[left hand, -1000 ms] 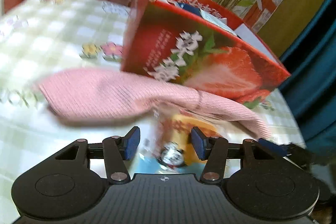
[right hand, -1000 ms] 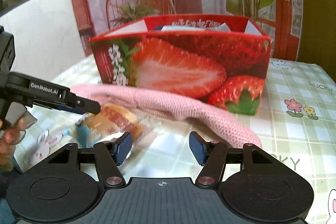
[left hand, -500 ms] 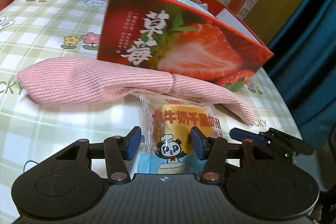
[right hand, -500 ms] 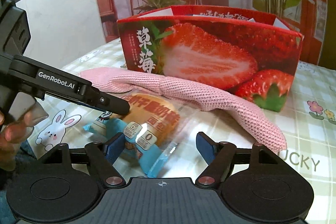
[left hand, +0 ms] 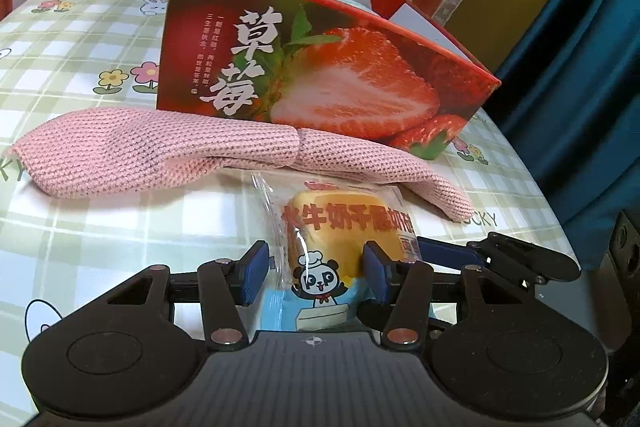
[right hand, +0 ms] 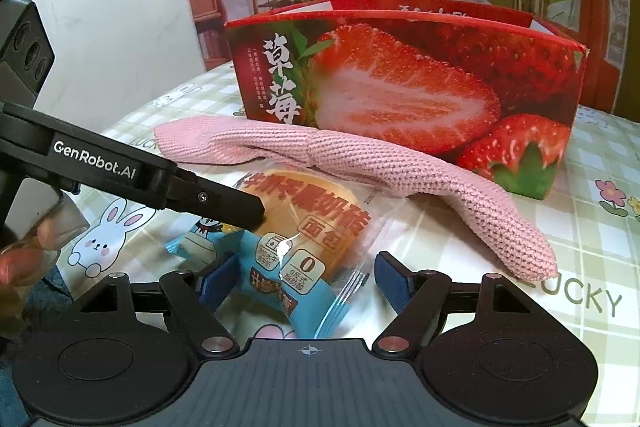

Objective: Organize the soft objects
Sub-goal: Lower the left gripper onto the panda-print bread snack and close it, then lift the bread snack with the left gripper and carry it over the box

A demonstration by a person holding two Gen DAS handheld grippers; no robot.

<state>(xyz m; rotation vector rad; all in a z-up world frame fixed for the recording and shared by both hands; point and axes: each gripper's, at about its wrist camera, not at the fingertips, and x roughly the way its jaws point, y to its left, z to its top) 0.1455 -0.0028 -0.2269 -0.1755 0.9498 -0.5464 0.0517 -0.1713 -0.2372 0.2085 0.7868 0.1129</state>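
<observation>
So, biggest first: table with a green-check tablecloth [left hand: 80, 211] printed with flowers, bunnies and "LUCKY" lettering. On it stands an open-top red strawberry box [left hand: 320, 67], some packets showing inside; contents not readable.

Pink knit cloth [left hand: 168, 151] lies flat along the box's front face, touching its base, one end trailing off to the right [right hand: 516, 231].

Wrapped bread packet [left hand: 344, 231] lies on the tablecloth just in front of the cloth, its far edge tucked under the cloth's hem. Clear wrapper, orange lettering, panda cartoon, blue lower end.

Left gripper [left hand: 316, 267]: jaws at medium width with the packet between them. Right-side pad is against the bun; the left-side pad has only the loose clear wrapper beside it. Right wrist view shows one left finger [right hand: 224, 205] tip pressed on the bun, so it reads as a grip on the packet. A hand [right hand: 20, 259] is visible at that view's left edge holding the left tool.

Right gripper [right hand: 304, 279]: jaws spread wide, packet's blue end and wrapper corner lying between them, pads not pressing on it.
</observation>
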